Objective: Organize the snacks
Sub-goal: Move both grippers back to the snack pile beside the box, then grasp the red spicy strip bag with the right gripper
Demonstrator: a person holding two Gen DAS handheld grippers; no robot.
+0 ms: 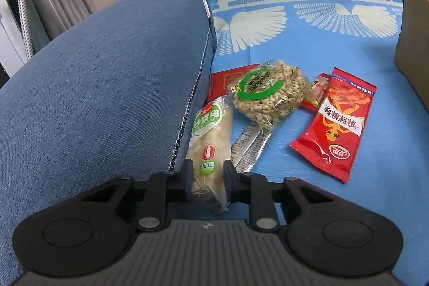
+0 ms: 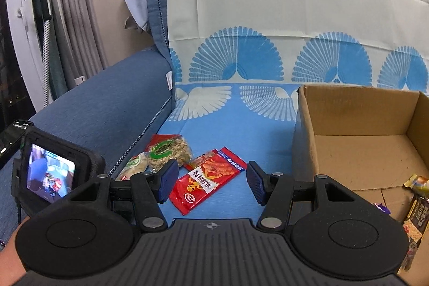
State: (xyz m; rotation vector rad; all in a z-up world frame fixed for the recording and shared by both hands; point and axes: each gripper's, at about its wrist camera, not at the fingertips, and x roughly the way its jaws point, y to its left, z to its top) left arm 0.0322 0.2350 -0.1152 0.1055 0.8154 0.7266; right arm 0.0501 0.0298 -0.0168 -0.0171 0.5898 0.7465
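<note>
Between the pads of the left gripper (image 1: 206, 176) a pale bread packet (image 1: 210, 136) is caught at its near end; the jaws are drawn in against the wrapper, so it is judged clamped, though how firmly cannot be told. For the lift to go well, the packet should be raised straight off the sofa seat (image 1: 375, 141) before being swung away, since its far end lies under the edge of a clear bag of puffed grain (image 1: 265, 93) and its left side rests against the blue armrest (image 1: 93, 77). A silver wrapper (image 1: 248, 149) lies just beside it on the right and should not be dragged along.

Further right, a red snack bag (image 1: 332, 125) lies flat on the seat, well apart from the left gripper. Seen from the right wrist, it lies just beyond the right gripper (image 2: 211, 185), whose jaws stand apart and hold nothing. A smaller red packet (image 1: 228, 81) is partly hidden behind the grain bag.

Beyond, at the right, an open cardboard box (image 2: 356, 111) is set on the seat with a few snacks (image 2: 417, 205) already inside, presumably the destination.
</note>
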